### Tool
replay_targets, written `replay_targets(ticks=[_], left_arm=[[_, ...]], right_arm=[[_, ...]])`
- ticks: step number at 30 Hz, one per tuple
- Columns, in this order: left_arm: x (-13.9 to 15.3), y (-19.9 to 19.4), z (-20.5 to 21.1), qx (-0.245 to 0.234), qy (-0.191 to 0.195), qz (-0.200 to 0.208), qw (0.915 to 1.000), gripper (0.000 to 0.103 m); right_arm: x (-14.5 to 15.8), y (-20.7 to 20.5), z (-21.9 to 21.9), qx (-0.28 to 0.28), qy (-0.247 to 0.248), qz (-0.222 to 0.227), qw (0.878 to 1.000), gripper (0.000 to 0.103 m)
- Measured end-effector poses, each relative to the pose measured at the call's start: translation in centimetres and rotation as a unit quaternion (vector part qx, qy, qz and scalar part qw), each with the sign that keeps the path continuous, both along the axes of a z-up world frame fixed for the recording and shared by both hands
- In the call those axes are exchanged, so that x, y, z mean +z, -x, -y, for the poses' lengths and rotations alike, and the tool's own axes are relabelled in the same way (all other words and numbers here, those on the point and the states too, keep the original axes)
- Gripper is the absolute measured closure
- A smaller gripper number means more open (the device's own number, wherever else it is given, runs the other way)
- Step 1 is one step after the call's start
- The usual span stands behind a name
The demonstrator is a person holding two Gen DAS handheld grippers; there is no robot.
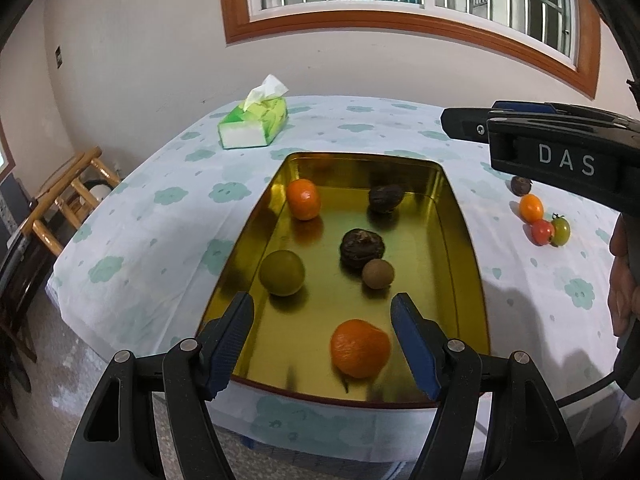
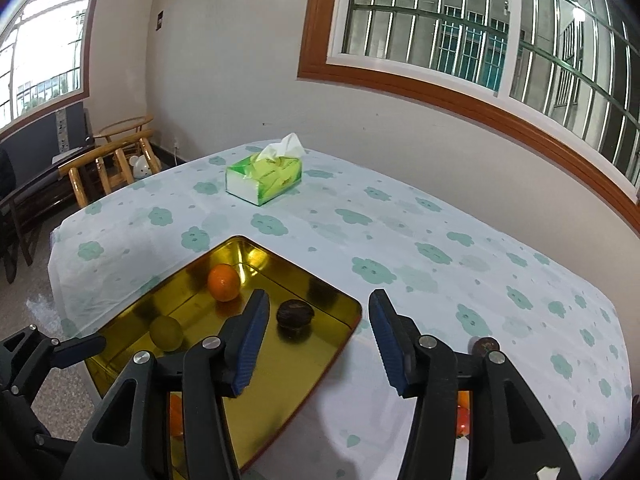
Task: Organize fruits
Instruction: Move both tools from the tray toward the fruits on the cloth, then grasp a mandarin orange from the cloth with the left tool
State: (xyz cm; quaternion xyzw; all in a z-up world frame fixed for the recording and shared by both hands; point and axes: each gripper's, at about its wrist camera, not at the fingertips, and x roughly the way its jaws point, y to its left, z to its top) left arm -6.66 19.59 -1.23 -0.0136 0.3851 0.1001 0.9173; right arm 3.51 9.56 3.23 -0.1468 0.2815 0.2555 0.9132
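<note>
The table (image 1: 132, 240), draped in a white cloth with pale green flowers, is taking up most of the room in front of me, and a golden tin tray (image 1: 464, 240) is sitting near its front edge. A green tissue box (image 1: 256, 124) is standing well behind the tray, out of the way. Inside the tray six fruits are lying apart from one another: a large orange (image 1: 360, 348) nearest the front, a green round fruit (image 1: 282, 273) to its left, a wrinkled dark fruit (image 1: 362, 250) in the middle with a small brown one (image 1: 378, 274) touching it, then a smaller orange (image 1: 304, 199) and another dark fruit (image 1: 385, 198) toward the back. Four little fruits are waiting on the cloth to the right of the tray: a dark one (image 1: 521, 185), an orange one (image 1: 531, 208), a red tomato (image 1: 543, 232) and a green tomato (image 1: 561, 230), the last two touching. The left gripper (image 1: 322, 336) is hovering over the tray's front end, jaws spread wide and holding nothing. The right gripper (image 2: 316, 344) is hanging above the tray's far right corner, its jaws likewise spread and empty. I am judging that the loose cluster comes next, and it looks tricky: the fruits are round and crowded, so a finger coming down between them may be nudging one into a roll toward the table edge, and too hard a squeeze could be splitting a soft tomato.
</note>
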Motion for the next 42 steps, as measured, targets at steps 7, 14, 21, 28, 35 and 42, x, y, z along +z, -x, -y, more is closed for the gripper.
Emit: replay_targets(ticks=[7, 14, 21, 28, 35, 42], left_arm=[[0.7, -1.2, 2.2, -0.031, -0.017, 0.0, 0.9994, 0.031], [2.7, -4.1, 6.1, -0.118, -0.018, 0.0, 0.9928, 0.031], [4.0, -10.7, 10.5, -0.216, 0.003, -0.027, 0.9761, 0.031], [2.3, -17.9, 14.8, -0.227, 0.098, -0.1, 0.9637, 0.031], [-0.9, -22.5, 18.4, -0.208, 0.114, -0.143, 0.9608, 0.032], [-3.4, -23.7, 19.4, -0.194, 0.114, -0.167, 0.96, 0.032]], right_arm=[[-0.5, -0.5, 3.0, -0.023, -0.009, -0.009, 1.0, 0.049], [-3.6, -1.4, 12.2, -0.095, -0.017, -0.038, 0.995, 0.043], [-8.3, -4.0, 25.1, -0.222, -0.027, -0.094, 0.97, 0.043], [-10.1, -5.0, 30.5, -0.26, -0.059, -0.114, 0.957, 0.043], [-10.2, -4.9, 31.6, -0.249, -0.099, -0.127, 0.955, 0.043], [-10.2, -5.0, 32.0, -0.239, -0.124, -0.136, 0.954, 0.043]])
